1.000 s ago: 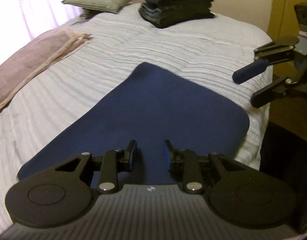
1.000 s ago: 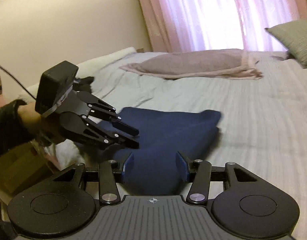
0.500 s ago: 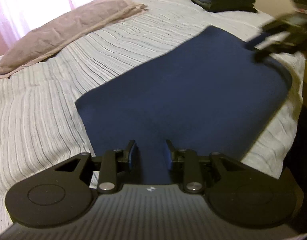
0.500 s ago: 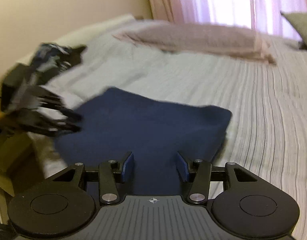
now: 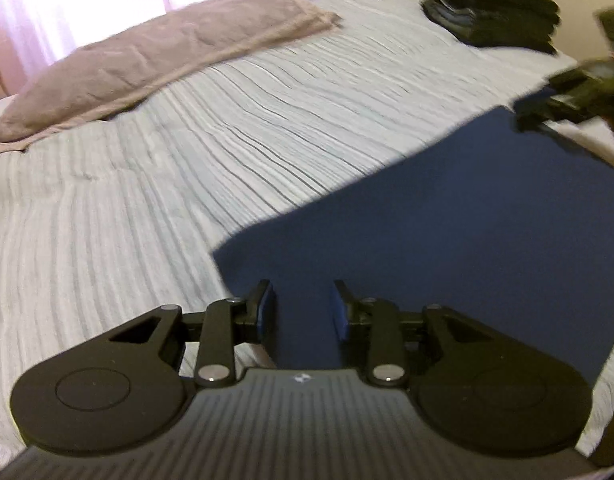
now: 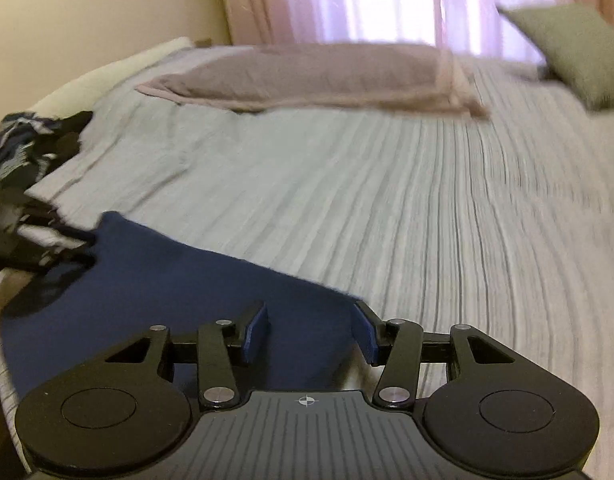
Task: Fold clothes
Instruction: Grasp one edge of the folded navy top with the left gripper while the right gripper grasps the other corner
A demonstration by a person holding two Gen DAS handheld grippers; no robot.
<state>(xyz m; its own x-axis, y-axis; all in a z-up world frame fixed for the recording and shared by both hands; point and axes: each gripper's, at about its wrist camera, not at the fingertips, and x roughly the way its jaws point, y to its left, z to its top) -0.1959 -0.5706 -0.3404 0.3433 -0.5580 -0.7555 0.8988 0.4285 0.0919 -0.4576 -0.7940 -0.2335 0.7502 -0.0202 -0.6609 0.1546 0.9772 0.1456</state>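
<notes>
Navy cloth (image 5: 447,240), one piece, lies flat on the striped bedspread (image 5: 187,220) near the bed's edge; smooth matte knit, no creases showing, roughly rectangular w/ a soft rounded corner. In the left wrist view it fills the 3 to 5 o'clock area; in the right wrist view (image 6: 167,292) it sits at 7 to 9 o'clock.

Left gripper (image 5: 301,308): black linkage arms, blue pads, fingers apart w/ only cloth visible in the gap, nothing clamped. It sits just inside the cloth's corner at 6 o'clock. Right gripper (image 6: 309,332): same build, fingers spread wide, empty, over the cloth's far edge where navy meets bedspread. Each gripper also shows blurred in the other's view, at 2 o'clock (image 5: 567,96) and at 9 o'clock (image 6: 35,240); can't tell contact w/ the cloth there.

Bedspread: pale grey-white, ribbed w/ thin dark lines, slightly wrinkled.

Counted: 1 long mauve pillow (image 5: 155,56), soft, crumpled case w/ flat flange; 1 grey-green cushion (image 6: 571,48), square, fine-striped weave; 1 stack of dark folded clothes (image 5: 495,12) at 1 o'clock, several layers, exact no. unclear; 1 rumpled dark patterned heap (image 6: 31,144) at 10 o'clock, too blurred to identify. Pink sheer curtain (image 6: 367,0) at 12 o'clock, backlit.
</notes>
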